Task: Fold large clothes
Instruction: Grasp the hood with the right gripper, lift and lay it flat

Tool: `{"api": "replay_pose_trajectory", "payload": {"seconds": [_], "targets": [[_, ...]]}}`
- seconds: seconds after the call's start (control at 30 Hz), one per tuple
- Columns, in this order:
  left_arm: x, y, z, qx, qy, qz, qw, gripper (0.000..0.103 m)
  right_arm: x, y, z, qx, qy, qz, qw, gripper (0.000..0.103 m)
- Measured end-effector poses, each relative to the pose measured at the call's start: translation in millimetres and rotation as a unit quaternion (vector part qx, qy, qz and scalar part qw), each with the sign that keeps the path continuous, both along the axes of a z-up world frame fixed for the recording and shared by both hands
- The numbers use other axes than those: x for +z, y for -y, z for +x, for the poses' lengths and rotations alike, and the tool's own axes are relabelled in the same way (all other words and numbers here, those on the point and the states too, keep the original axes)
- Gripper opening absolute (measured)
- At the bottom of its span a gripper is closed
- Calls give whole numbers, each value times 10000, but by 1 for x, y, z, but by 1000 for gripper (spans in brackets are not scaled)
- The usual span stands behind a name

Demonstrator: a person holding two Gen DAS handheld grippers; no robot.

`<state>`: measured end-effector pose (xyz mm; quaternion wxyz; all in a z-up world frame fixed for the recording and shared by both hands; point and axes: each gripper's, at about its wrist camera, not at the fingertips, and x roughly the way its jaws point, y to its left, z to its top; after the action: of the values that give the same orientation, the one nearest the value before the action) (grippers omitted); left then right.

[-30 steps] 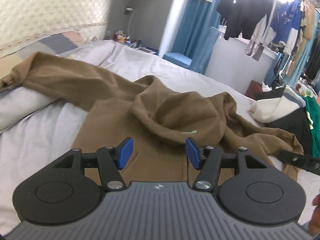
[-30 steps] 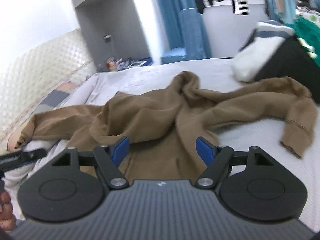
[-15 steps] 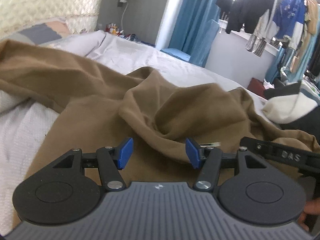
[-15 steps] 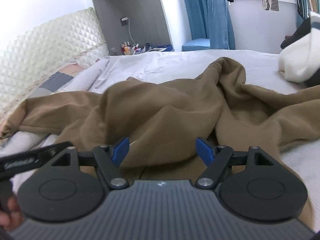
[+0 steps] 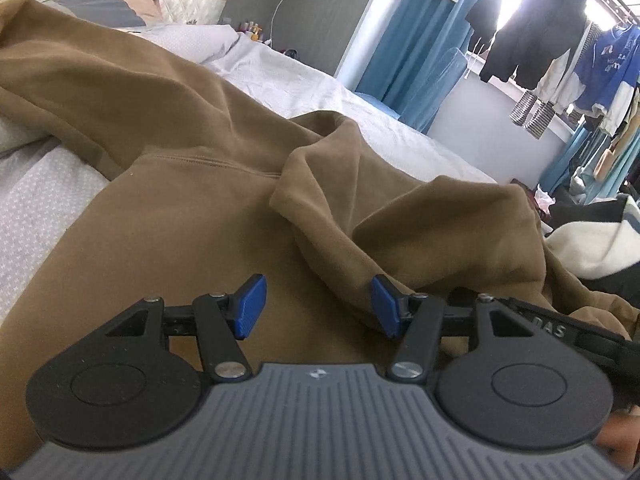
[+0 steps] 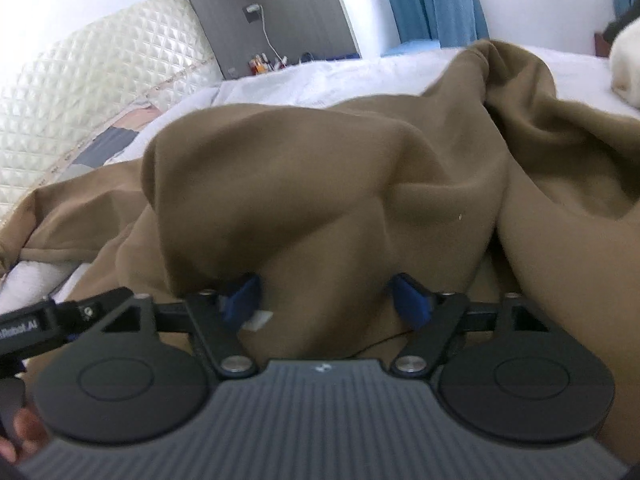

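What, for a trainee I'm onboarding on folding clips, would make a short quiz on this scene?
1. True or false: the brown hoodie lies on the bed already folded into a neat rectangle.
2. Pick one. The left gripper is: A) shut on a sleeve; B) open, low over the hoodie; C) shut on nothing.
3. Fill in: the curtains beyond the bed are ___ in colour.

Key: 1 false, it is spread out and rumpled, with loose folds. 2 B. 3 blue.
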<state>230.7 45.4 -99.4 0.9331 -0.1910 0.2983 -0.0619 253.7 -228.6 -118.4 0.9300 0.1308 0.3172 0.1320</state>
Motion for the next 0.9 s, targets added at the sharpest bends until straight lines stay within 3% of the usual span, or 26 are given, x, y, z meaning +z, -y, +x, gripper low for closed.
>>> {"api": "replay_pose_trajectory", "payload": {"seconds": [0.1, 0.17, 0.37, 0.6, 0.7, 0.8, 0.9], "targets": [[0, -5, -1, 85, 36, -77, 9999, 64, 9, -13, -4, 115, 249, -221, 9994, 36], [1, -8, -4, 182, 75, -63, 9998, 64, 20, -18, -6, 154, 406, -405, 9982, 30], [5, -20, -13, 341, 143, -150, 9992, 64, 72, -17, 19, 55, 681, -644, 9956, 23], [0, -15, -3, 355, 108, -83, 9993, 64, 150, -21, 117, -270, 1346, -1269, 9824, 19], [-6, -12, -2, 304, 100, -29, 9995, 64, 173, -22, 176, -656, 1508, -1383, 9766, 19], [-12, -8, 0, 291, 125, 10, 9995, 64, 179, -15, 232, -1141, 1465, -1265, 9744, 19], [-20, -5, 5, 305, 197, 100, 9993, 64, 163, -9, 277, -1515, 1414, -1171, 9713, 19]]}}
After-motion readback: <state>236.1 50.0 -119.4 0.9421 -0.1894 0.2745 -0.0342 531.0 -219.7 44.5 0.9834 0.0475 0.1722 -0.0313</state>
